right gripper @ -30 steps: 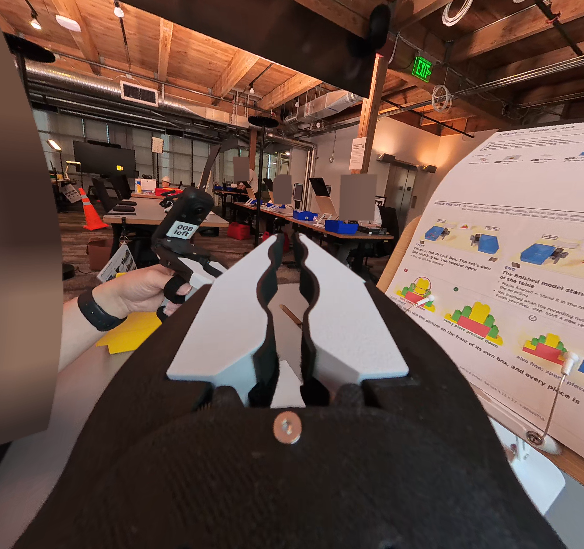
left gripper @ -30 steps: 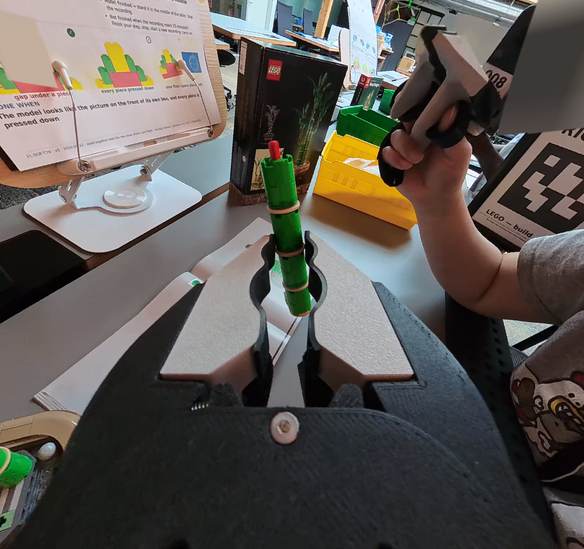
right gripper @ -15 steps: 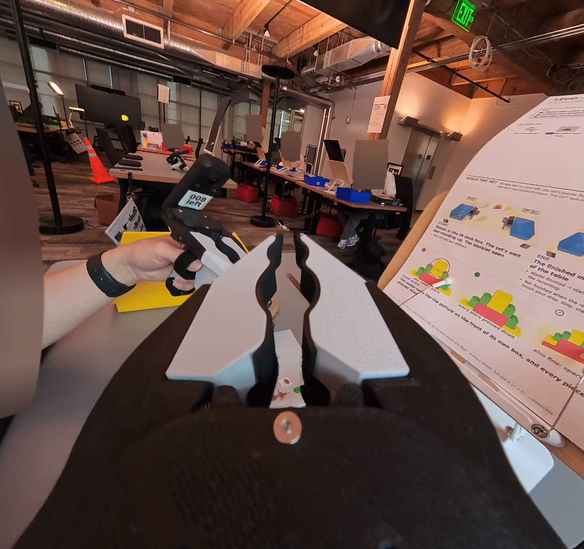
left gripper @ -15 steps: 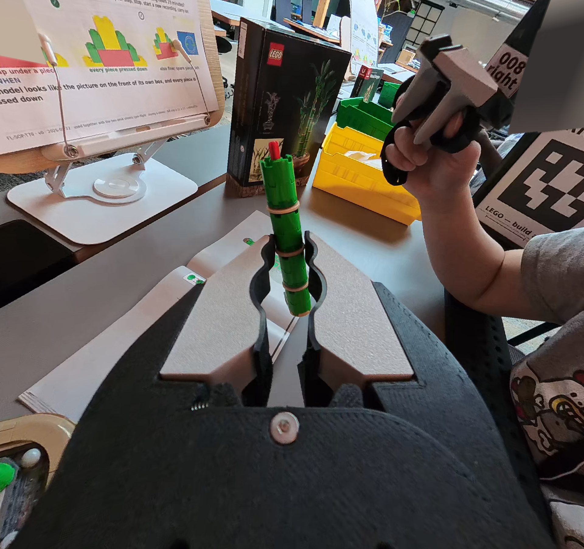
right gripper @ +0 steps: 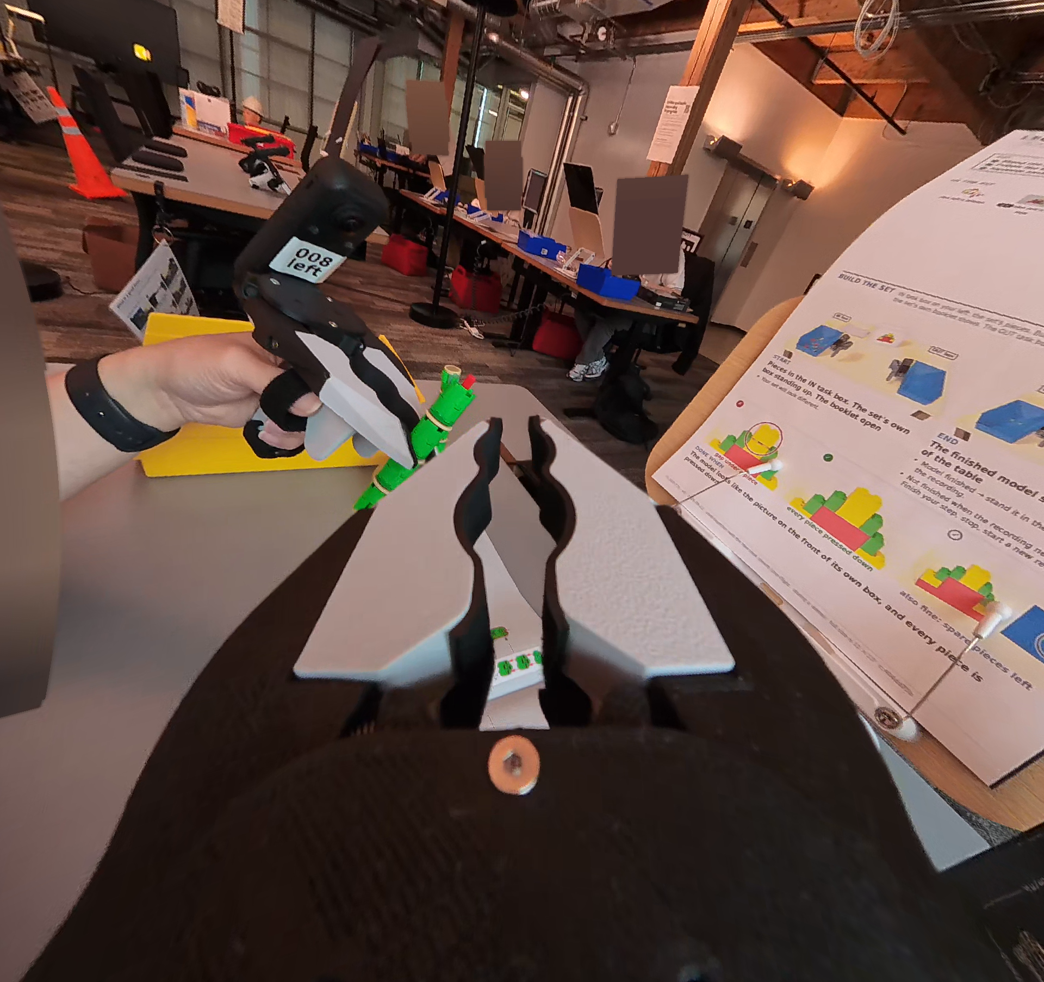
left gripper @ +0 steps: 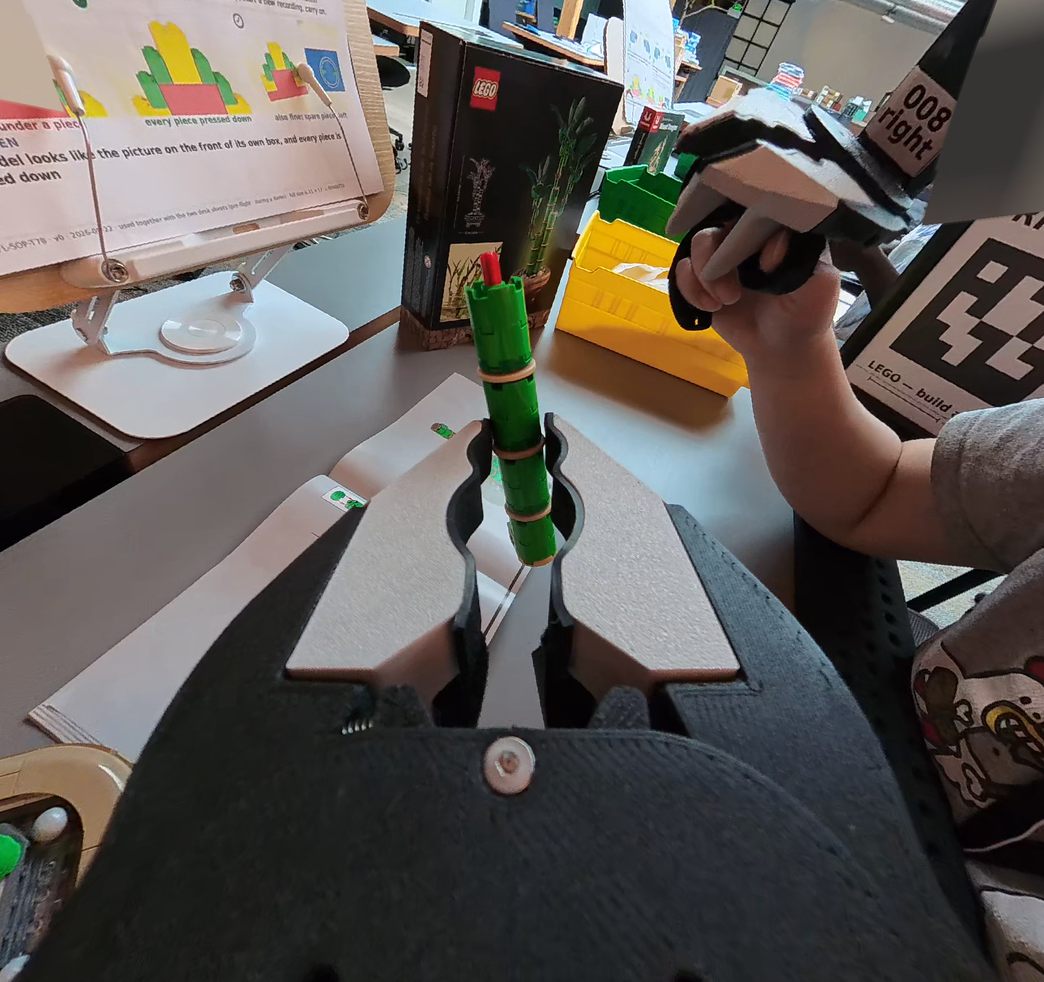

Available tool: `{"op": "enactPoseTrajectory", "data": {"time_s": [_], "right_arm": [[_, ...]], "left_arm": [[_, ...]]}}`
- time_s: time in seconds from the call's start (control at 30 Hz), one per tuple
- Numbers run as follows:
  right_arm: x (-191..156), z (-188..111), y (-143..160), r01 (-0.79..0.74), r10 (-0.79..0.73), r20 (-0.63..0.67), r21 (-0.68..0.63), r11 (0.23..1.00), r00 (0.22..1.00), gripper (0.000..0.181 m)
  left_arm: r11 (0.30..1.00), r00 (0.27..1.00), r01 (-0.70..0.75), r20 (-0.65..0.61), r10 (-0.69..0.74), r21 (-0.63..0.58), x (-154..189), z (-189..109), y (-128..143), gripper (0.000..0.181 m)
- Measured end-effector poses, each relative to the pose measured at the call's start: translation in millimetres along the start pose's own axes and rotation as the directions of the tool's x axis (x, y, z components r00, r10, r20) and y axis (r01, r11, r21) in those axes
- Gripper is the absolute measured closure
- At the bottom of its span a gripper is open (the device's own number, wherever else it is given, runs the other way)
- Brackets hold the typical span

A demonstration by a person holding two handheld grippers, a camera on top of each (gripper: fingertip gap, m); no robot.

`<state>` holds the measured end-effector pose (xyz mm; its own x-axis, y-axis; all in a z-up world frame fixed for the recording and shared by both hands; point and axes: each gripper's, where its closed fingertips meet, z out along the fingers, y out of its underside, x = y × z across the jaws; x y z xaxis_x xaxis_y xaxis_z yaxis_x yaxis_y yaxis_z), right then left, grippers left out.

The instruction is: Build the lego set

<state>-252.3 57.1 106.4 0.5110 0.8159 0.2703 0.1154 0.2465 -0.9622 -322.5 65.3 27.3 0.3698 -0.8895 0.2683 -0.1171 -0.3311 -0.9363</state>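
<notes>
A green bamboo stalk (left gripper: 511,435) with tan rings and a red pin at its top stands upright between my left gripper's fingers. My left gripper (left gripper: 514,424) is shut on its lower half, above the open booklet (left gripper: 198,587). In the right wrist view the stalk (right gripper: 421,443) leans in the left gripper (right gripper: 409,446), just left of my right gripper (right gripper: 514,424). My right gripper holds nothing and its fingers are nearly together. In the left wrist view it (left gripper: 686,141) is raised at the upper right, apart from the stalk.
The set's black box (left gripper: 508,181) stands behind the stalk. A yellow bin (left gripper: 633,305) and a green bin (left gripper: 638,192) sit to its right. An instruction board on a stand (left gripper: 169,107) is at the far left. A tan model part (left gripper: 51,774) lies at the bottom left.
My right gripper has tilted down toward the table, bringing the left gripper and the stalk into its view. My left gripper has shifted slightly and still holds the stalk.
</notes>
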Motion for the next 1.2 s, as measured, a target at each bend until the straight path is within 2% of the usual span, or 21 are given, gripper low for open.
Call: {"op": "enactPoseTrajectory", "data": {"time_s": [0.53,1.2], "right_arm": [[-4.0,9.5,18.5,0.14,-0.145,-0.038,-0.116,0.983,0.989,0.169],[-6.5,14.5,27.4,0.15,-0.156,-0.032,-0.148,0.977,0.987,0.168]], "left_arm": [[1.0,1.0,-0.005,0.004,0.005,-0.007,0.5,-0.4,0.5,0.165],[1.0,1.0,-0.017,0.017,0.018,-0.01,-0.3,-3.1,-0.4,0.165]]}}
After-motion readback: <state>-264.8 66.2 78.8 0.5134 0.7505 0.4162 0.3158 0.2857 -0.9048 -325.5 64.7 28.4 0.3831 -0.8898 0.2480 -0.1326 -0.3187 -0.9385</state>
